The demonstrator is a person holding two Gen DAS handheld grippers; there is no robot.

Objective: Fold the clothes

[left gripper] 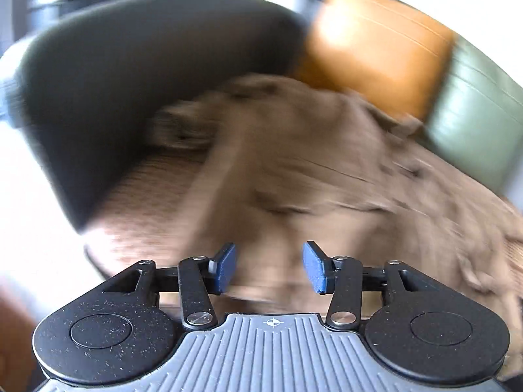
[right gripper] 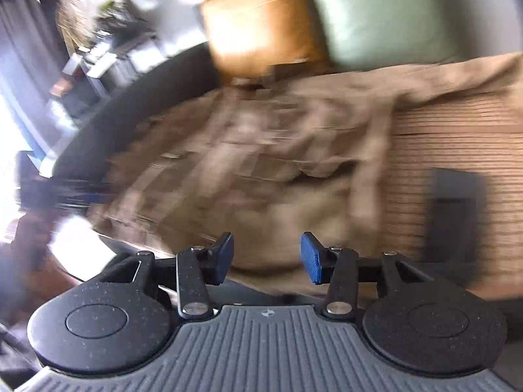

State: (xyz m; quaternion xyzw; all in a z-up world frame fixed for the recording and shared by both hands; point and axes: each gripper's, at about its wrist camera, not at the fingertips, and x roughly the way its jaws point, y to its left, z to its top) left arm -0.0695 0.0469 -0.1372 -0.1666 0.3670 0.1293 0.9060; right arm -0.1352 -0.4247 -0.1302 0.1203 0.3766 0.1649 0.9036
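Note:
A brown garment [left gripper: 310,170] lies spread and rumpled over a wooden table [left gripper: 153,179], blurred by motion. The left gripper [left gripper: 269,269] hovers over its near part, blue pads apart, nothing between them. In the right wrist view the same brown garment [right gripper: 261,156] covers the left and middle of the wooden table [right gripper: 457,137]. My right gripper [right gripper: 267,258] stands over the garment's near edge with its blue pads apart and nothing pinched.
A black curved chair back [left gripper: 130,75] rises behind the table on the left. An orange cushion [left gripper: 376,42] and a green cushion [left gripper: 480,111] lie beyond the garment. A dark flat rectangular object [right gripper: 454,209] rests on the table's right side.

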